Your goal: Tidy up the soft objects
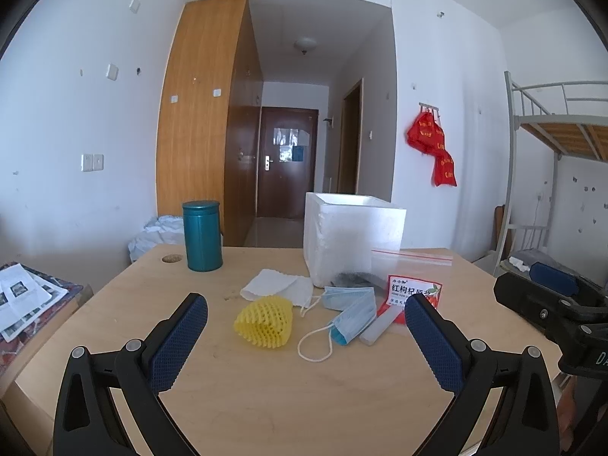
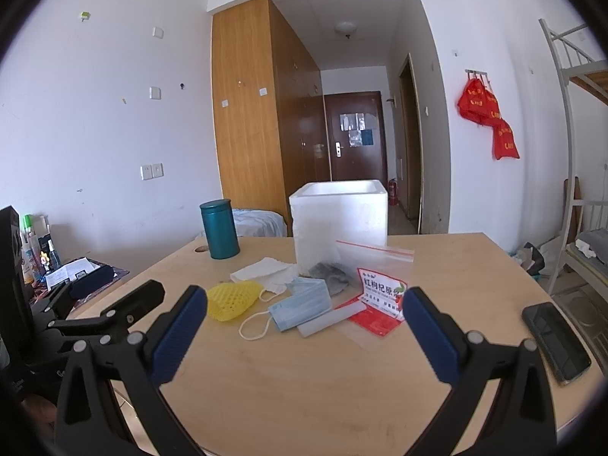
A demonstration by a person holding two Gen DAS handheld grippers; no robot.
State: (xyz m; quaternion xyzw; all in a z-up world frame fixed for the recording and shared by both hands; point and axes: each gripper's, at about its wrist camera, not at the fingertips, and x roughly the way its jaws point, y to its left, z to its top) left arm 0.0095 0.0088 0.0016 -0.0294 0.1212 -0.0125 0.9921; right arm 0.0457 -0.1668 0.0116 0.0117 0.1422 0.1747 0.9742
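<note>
- The soft things all lie loose on the table (image 1: 266, 399), heaped just in front of the white foam box (image 1: 353, 235), and from this angle nothing shows inside the box, though its interior is hidden.
- Yellow foam net sleeve (image 1: 265, 321) sits out front-left of the box, on its side, apart from the box wall.
- White foam sheet (image 1: 273, 285) lies between the sleeve and the box, close to the box's left corner.
- Blue face masks (image 1: 347, 309), a folded pair, sprawl in front of the box, one ear loop (image 1: 315, 345) trailing toward the camera.
- A clear zip bag (image 1: 399, 266) with something dark in it leans against the box front; a red printed packet (image 1: 414, 294) and a pale foam strip (image 1: 380, 325) lie just beside the masks.
- Left gripper (image 1: 306, 336) hangs over the near table edge, jaws spread wide, nothing between them, lined up on the sleeve and masks.
- Right gripper (image 2: 304, 326) hovers likewise, spread wide and empty, facing the masks.
- Judgement: the sorting looks unstarted; every soft piece is left to gather.
- Further out: a teal canister (image 1: 202, 241) well left of the box, and a phone (image 2: 556, 342) well right of it at the table's edge.
</note>
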